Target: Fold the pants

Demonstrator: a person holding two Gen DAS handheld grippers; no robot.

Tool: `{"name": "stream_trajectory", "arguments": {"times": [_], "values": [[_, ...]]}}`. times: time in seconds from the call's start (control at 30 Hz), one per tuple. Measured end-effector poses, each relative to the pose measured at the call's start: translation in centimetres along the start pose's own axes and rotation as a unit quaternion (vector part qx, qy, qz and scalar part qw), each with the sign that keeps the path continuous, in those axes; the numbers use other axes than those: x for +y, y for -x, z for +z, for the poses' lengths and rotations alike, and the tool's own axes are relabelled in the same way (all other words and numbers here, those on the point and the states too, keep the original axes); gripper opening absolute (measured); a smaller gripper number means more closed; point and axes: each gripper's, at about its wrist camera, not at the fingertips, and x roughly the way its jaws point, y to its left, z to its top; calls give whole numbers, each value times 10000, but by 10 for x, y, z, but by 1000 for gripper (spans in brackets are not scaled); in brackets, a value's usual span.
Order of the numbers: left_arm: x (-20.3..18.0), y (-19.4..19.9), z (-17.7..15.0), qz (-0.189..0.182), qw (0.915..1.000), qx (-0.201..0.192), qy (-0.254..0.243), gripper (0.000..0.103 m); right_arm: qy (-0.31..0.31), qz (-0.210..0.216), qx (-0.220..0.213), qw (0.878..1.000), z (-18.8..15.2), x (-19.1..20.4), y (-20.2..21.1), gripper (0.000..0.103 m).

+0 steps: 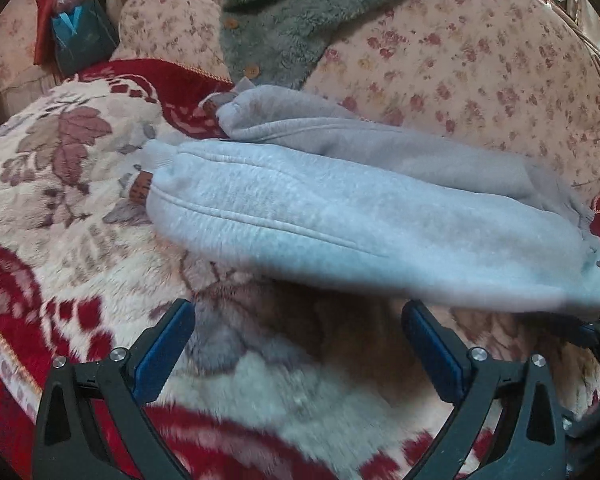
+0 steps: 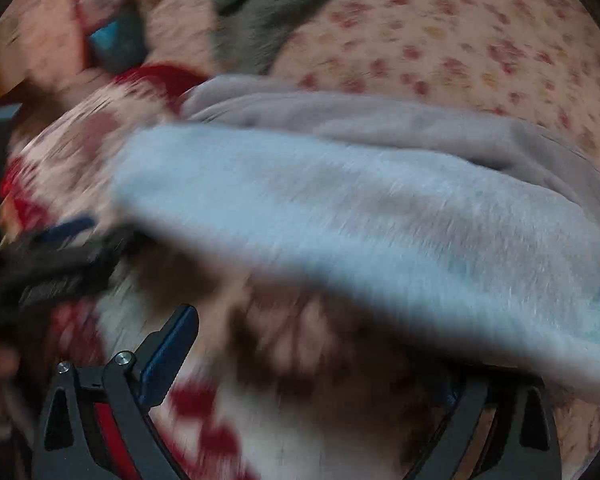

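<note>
Light grey fleece pants (image 1: 340, 216) lie across a floral red-and-cream blanket (image 1: 60, 208), legs stacked, cuffs at the left. My left gripper (image 1: 300, 320) is open and empty, just in front of the pants' near edge, fingers apart over the blanket. In the blurred right wrist view the pants (image 2: 340, 216) fill the middle. My right gripper (image 2: 312, 332) is open; its left finger (image 2: 172, 352) shows, and the right finger is hidden under the pants' near edge. The left gripper's body (image 2: 52, 268) shows at the left.
A grey fuzzy buttoned garment (image 1: 284, 28) lies on a floral quilt (image 1: 480, 60) behind the pants. A teal packet (image 1: 80, 36) and red item sit at the back left. The blanket's edge runs along the lower left.
</note>
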Motion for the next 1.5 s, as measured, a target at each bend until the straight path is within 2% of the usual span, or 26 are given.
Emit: {"name": "stream_trajectory", "arguments": {"times": [0.1,0.27,0.43,0.6,0.73,0.9,1.13,1.23,1.37,1.5], "values": [[-6,13,-3,-115,9998,-117,98,103,-70,-3,-196,9998,-10,-9,25,99],[-16,31,-4,-255,9989,-276,281,103,-657,-2,-503,9966,-26,-43,62,99],[-23,40,-3,-257,9987,-294,328,103,-1167,35,-581,9915,-40,-84,86,100],[-25,44,-4,-229,9982,-294,470,103,-1827,-192,-652,9808,-58,-136,108,100],[-27,38,-5,-303,9976,-164,601,103,-2444,-324,-736,9663,-74,-184,127,100],[-28,28,-3,-294,9973,-59,674,103,-2950,-697,-703,9504,-88,-226,137,101],[-13,10,5,-224,9952,37,956,103,-4055,-338,-691,9108,-103,-281,138,103],[-8,-1,7,-141,9948,119,1001,103,-4391,-329,-686,8952,-104,-299,131,103],[0,-10,12,-123,9935,117,1123,103,-4604,-223,-711,8846,-103,-313,121,103],[8,-22,20,-83,9919,150,1262,103,-4626,-209,-747,8831,-99,-316,115,103]]}}
